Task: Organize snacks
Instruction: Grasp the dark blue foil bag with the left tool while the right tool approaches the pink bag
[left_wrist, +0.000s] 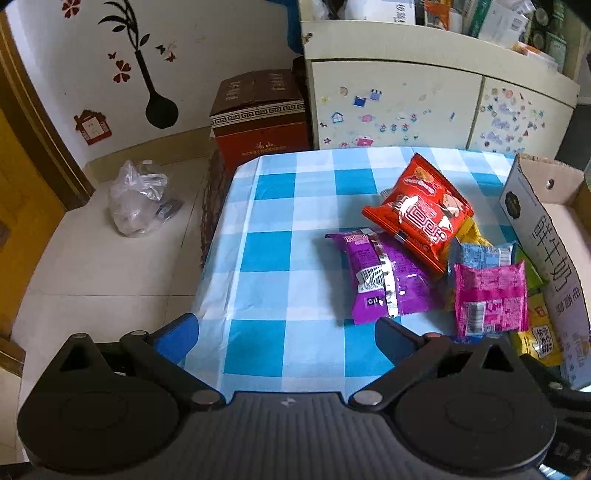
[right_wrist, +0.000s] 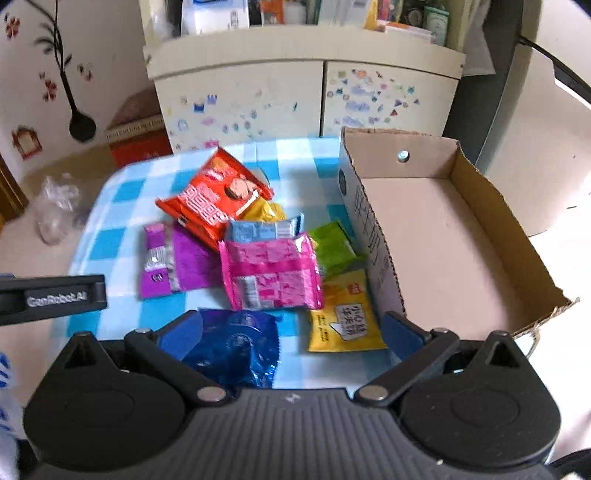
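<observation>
blue-padded jaws wide apart on left gripper (left_wrist: 286, 334) and right gripper (right_wrist: 291, 332), empty.

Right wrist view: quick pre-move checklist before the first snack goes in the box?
1. Right gripper open, holding nothing: ok.
2. Left gripper open, holding nothing: ok.
3. Cardboard box open on top, visible floor bare: ok.
4. Blue packet lies nearest, between the right fingers: ok.
5. Pink packet overlaps neighbouring packets; a one-packet pick there: not ok.
6. Box steady on the table: cannot tell.
</observation>
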